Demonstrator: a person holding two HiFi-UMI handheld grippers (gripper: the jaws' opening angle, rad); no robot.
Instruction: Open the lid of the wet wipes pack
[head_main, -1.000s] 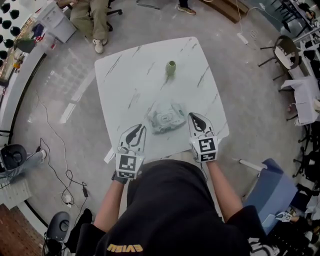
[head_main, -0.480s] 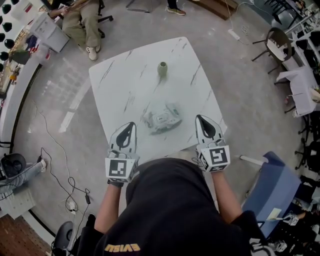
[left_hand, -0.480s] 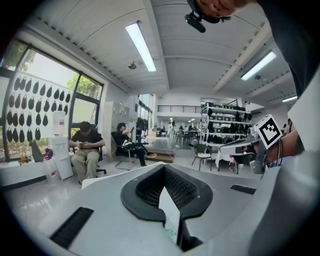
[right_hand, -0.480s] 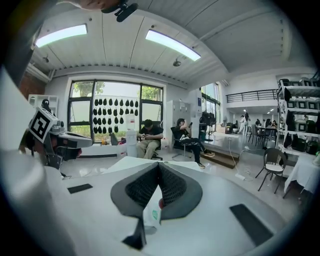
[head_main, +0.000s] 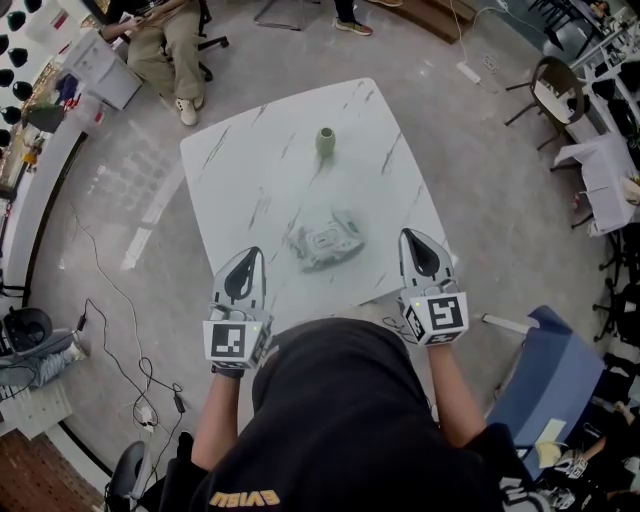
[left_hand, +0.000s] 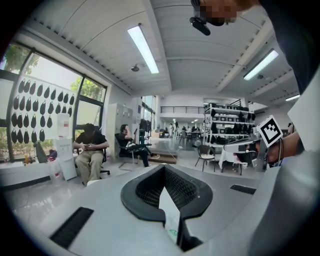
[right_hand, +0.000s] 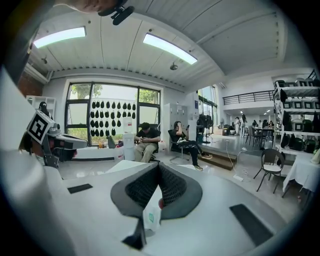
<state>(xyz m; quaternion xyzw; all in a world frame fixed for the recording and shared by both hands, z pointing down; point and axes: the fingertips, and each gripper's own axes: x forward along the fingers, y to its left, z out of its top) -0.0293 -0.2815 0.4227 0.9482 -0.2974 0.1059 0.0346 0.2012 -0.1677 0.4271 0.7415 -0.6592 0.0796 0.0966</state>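
On the white marbled bench, the crumpled pale wet wipes pack is flanked by the left gripper and the right gripper, both closed on nothing.

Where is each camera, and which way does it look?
Head view: on the person's head, looking down at the table, pack and vase; shows arms, left gripper, right gripper.
Left gripper view: on the left gripper, looking along its shut jaws across the room; right gripper shows at right.
Right gripper view: on the right gripper, looking the same way; left gripper shows at left.
Shared: both gripper views show seated people.
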